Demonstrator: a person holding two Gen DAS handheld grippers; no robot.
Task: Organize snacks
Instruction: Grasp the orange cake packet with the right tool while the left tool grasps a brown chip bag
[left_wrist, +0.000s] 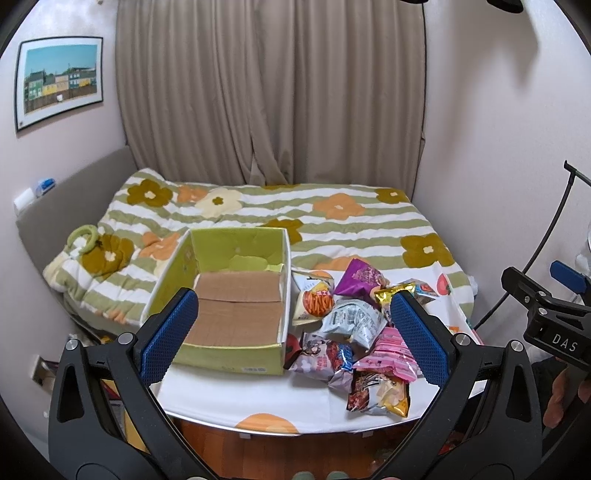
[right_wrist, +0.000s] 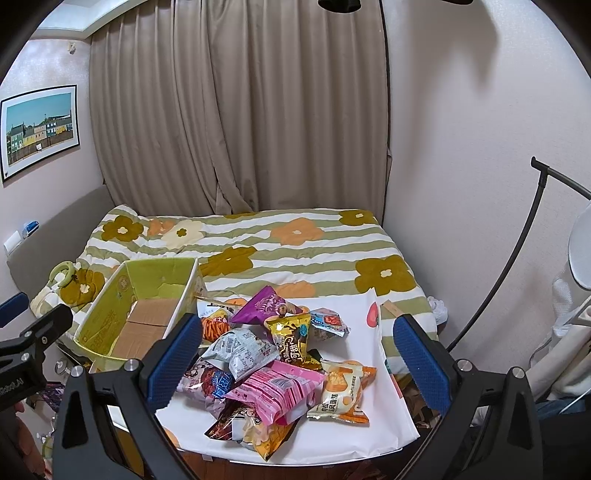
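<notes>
A green cardboard box (left_wrist: 207, 354) (right_wrist: 107, 317) with a bare brown bottom sits open on the white table (left_wrist: 258, 402) (right_wrist: 373, 417), left of a heap of snack bags. In the heap lie a purple bag (left_wrist: 360, 277) (right_wrist: 264, 304), a pink bag (left_wrist: 391, 354) (right_wrist: 277, 389), a grey-white bag (left_wrist: 354, 321) (right_wrist: 242, 350), a gold bag (right_wrist: 291, 341) and an orange-and-white bag (right_wrist: 343, 391). My left gripper (left_wrist: 295, 336) hovers open above the table's near edge, straddling box and heap. My right gripper (right_wrist: 295, 362) hangs open over the heap, holding nothing.
Behind the table lies a bed with a striped flower blanket (left_wrist: 295, 218) (right_wrist: 295, 243) and beige curtains (left_wrist: 269, 92). A black curved stand (right_wrist: 524, 258) rises on the right. Wooden floor (left_wrist: 295, 454) shows below the table's front edge.
</notes>
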